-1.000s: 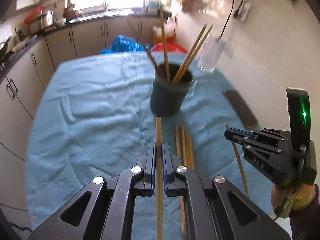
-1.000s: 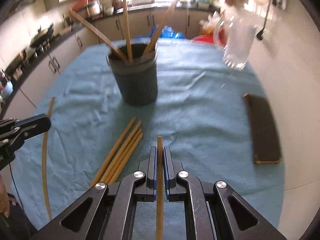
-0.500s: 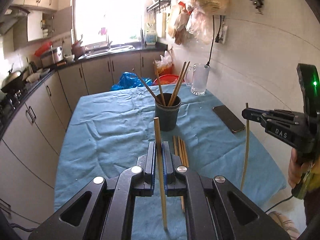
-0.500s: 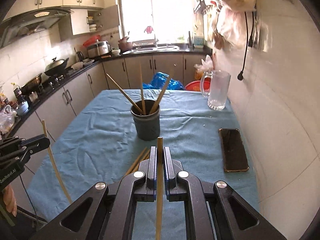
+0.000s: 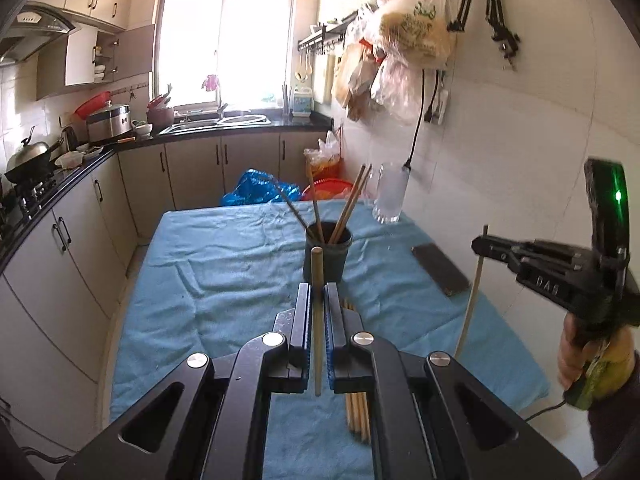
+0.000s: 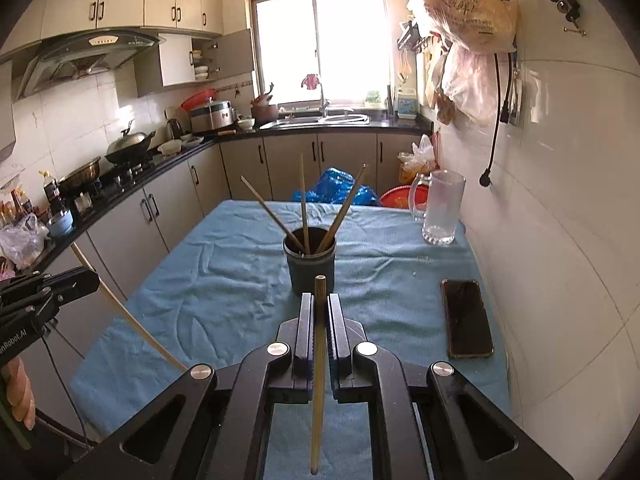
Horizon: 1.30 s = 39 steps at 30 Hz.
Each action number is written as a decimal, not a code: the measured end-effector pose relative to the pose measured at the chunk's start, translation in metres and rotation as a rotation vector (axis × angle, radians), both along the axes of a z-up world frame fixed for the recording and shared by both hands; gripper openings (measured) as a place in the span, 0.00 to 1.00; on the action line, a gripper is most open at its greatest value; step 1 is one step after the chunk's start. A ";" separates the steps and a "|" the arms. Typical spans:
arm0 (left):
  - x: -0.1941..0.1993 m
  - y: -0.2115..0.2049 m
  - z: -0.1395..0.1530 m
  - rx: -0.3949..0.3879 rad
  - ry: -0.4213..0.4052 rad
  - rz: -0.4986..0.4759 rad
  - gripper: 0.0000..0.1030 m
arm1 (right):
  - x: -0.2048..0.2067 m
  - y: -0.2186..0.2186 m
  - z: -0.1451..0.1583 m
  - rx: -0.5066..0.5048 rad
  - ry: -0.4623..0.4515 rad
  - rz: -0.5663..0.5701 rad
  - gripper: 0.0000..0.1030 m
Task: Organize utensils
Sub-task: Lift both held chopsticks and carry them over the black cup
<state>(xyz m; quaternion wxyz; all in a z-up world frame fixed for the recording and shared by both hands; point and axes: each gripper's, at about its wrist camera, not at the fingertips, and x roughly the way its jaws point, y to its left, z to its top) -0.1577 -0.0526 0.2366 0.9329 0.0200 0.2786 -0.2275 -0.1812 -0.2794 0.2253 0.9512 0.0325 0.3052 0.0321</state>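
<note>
Surroundings: my surface [image 5: 224, 264] wears a rumpled blue cloth. On it, a dark round holder [image 6: 309, 264] stands upright mid-way, with several chopsticks leaning out of it to left, centre and right. A clear glass mug [image 6: 442, 208] stands near the wall at the far right; a black phone [image 6: 466, 318] lies flat along the right edge. A loose bundle of chopsticks [image 5: 357, 412] lies on the cloth, partly hidden under my left claw, long axes running toward the holder.

Left claw [image 5: 318, 304]: clamped on one wooden chopstick [image 5: 317, 320], which stands almost vertical between the pads, blunt end up, lower tip clear of the cloth. Its upper end overlaps the holder in the left wrist view.

Right claw [image 6: 320, 312]: clamped on a second chopstick [image 6: 319, 376], near vertical, leaning slightly left toward its lower tip, blunt end up before the holder.

Both claws are raised above the near end of the surface, holder directly ahead, bundle between
</note>
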 end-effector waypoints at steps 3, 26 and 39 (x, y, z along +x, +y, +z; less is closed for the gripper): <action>0.013 -0.005 0.012 -0.016 -0.014 0.002 0.05 | 0.011 -0.004 0.010 0.011 -0.018 -0.009 0.06; 0.183 -0.058 0.081 -0.163 -0.003 0.023 0.05 | 0.139 -0.019 0.092 0.086 -0.223 -0.064 0.06; 0.243 -0.098 0.068 -0.119 -0.015 0.039 0.05 | 0.205 -0.041 0.081 0.205 -0.266 -0.141 0.06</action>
